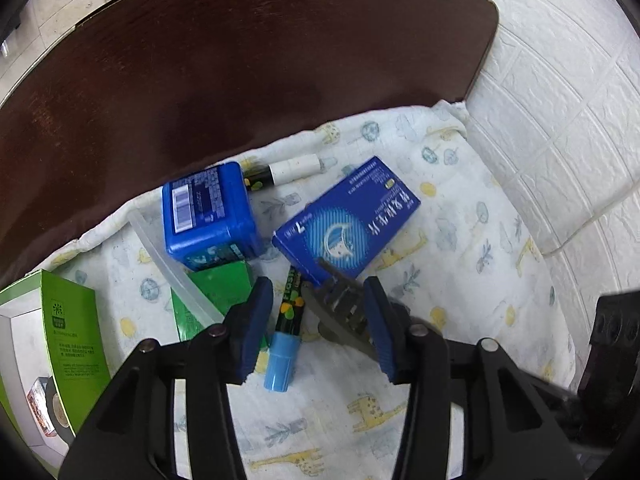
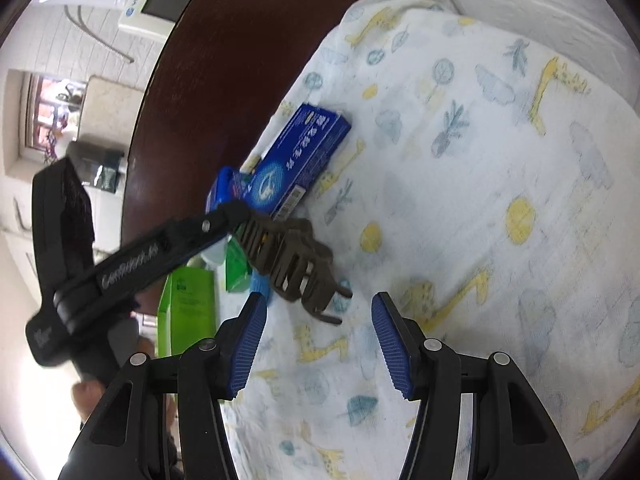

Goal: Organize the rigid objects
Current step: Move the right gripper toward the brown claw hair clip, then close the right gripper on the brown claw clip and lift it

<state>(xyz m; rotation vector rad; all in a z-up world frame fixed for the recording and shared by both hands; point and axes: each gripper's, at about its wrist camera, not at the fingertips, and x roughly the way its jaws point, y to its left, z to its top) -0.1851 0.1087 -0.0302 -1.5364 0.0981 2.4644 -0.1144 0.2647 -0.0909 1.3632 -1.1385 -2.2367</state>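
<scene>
A grey-brown hair claw clip [image 1: 340, 308] lies on the giraffe-print cloth [image 1: 460, 280] between the pads of my left gripper [image 1: 318, 286]. It rests against the right pad. A black marker with a blue cap [image 1: 285, 336] lies between the clip and the left pad, and the jaws stand apart. In the right wrist view the clip [image 2: 288, 264] sticks out from the left gripper's tip [image 2: 234, 214]. My right gripper [image 2: 319, 300] hovers open just short of the clip, with nothing between its fingers.
A blue flat carton [image 1: 348, 220], a blue rounded box [image 1: 208, 216], a white-capped marker [image 1: 288, 170] and a green carton [image 1: 224, 284] lie around the clip. An open green box [image 1: 68, 328] stands at the left. A dark wooden board [image 1: 240, 60] rises behind, and a white brick-pattern wall [image 1: 560, 120] stands at the right.
</scene>
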